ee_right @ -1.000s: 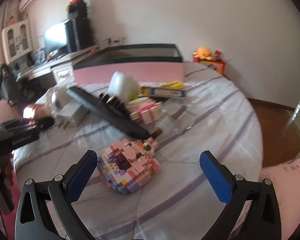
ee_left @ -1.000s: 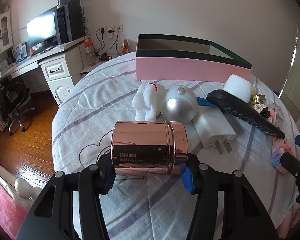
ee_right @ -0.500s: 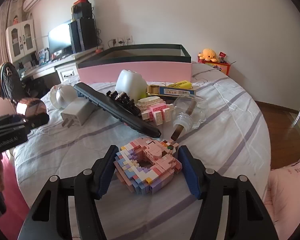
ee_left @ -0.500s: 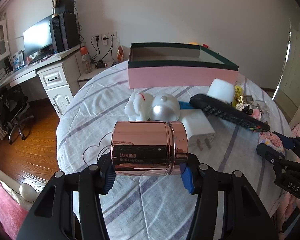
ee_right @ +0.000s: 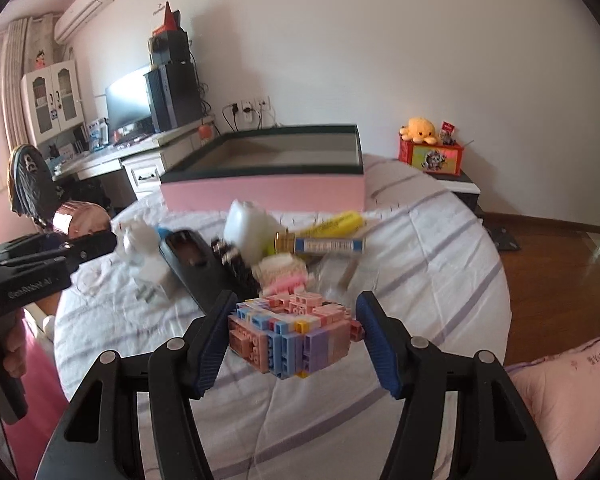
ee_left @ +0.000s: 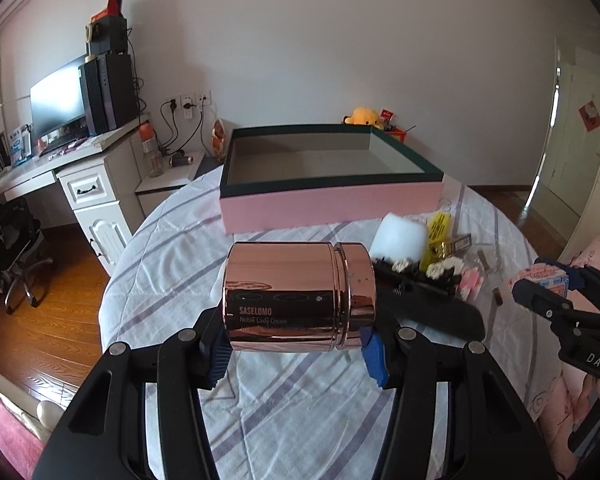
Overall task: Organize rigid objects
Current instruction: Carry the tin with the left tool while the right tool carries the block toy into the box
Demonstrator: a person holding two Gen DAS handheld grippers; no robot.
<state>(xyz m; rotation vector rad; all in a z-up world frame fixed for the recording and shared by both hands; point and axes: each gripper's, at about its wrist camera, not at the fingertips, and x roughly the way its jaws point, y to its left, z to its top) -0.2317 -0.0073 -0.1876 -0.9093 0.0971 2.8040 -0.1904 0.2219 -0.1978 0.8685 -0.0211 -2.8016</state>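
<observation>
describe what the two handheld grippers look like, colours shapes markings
Both grippers, left and right, are matte black plastic with cut-out frames, silver pivot screws and ribbed blue pads on the fingers. White lettering marks the bodies: "DAS" on the right, text too blurred to read on the left. No sleeves or cables show.

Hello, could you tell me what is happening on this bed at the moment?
A person is tidying loose items with two hand-held grippers. The left gripper is clamped on a rose-gold cream jar lying sideways, lifted off the striped bedspread. The right gripper holds a pastel brick-built model, also raised. The open pink box beyond looks empty. A remote, a charger and other small items lie on the bedspread in front of it.
</observation>
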